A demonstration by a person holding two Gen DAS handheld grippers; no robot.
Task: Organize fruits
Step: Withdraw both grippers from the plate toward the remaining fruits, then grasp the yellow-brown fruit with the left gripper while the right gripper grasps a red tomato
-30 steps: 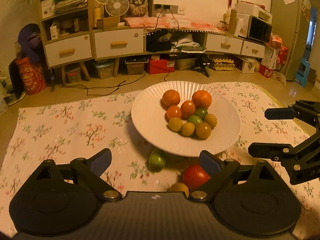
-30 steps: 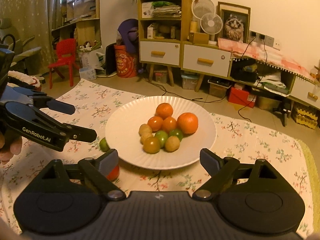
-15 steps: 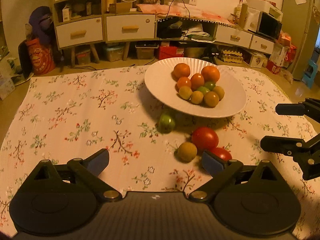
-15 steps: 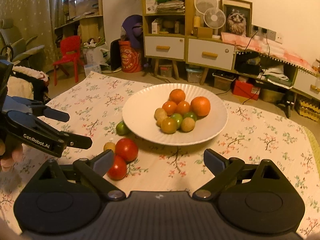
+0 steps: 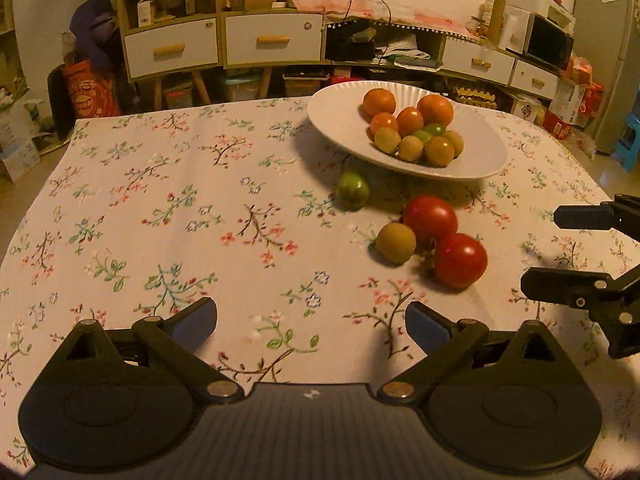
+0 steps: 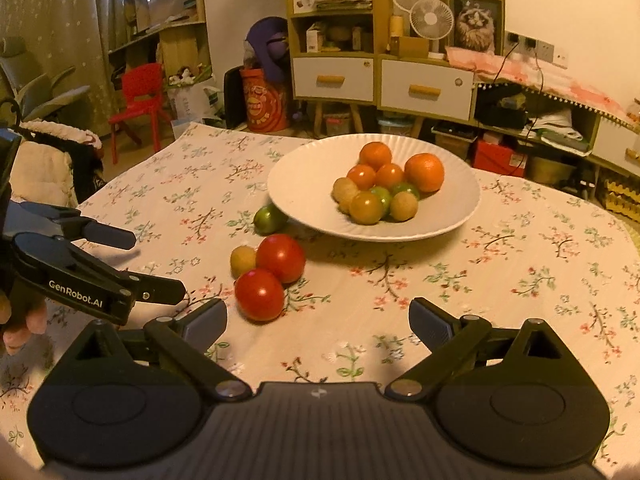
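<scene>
A white plate (image 5: pixel 340 128) holding several orange, green and yellow-brown fruits (image 5: pixel 412 128) stands on the floral tablecloth. Loose on the cloth in front of it lie a green fruit (image 5: pixel 352 191), a yellow-brown fruit (image 5: pixel 396 242) and two red tomatoes (image 5: pixel 430 219) (image 5: pixel 461 260). My left gripper (image 5: pixel 312 320) is open over bare cloth, short of these and to their left. My right gripper (image 6: pixel 318 320) stands wide open with nothing between its fingers. The nearer tomato (image 6: pixel 259 294) lies just ahead of its left finger. In each wrist view the other gripper (image 5: pixel 540 249) (image 6: pixel 158 266) is visible, open.
The tablecloth (image 5: pixel 160 208) stretches wide to the left of the plate. A person's fingers (image 6: pixel 20 320) hold the left gripper at the table's left edge. Drawers, shelves, fans and a red chair (image 6: pixel 144 100) stand beyond the table's far edge.
Both grippers have pulled back from the plate and sunk toward the cloth. The loose fruits in front of the plate have come into full view. The right jaws stand slightly wider.
</scene>
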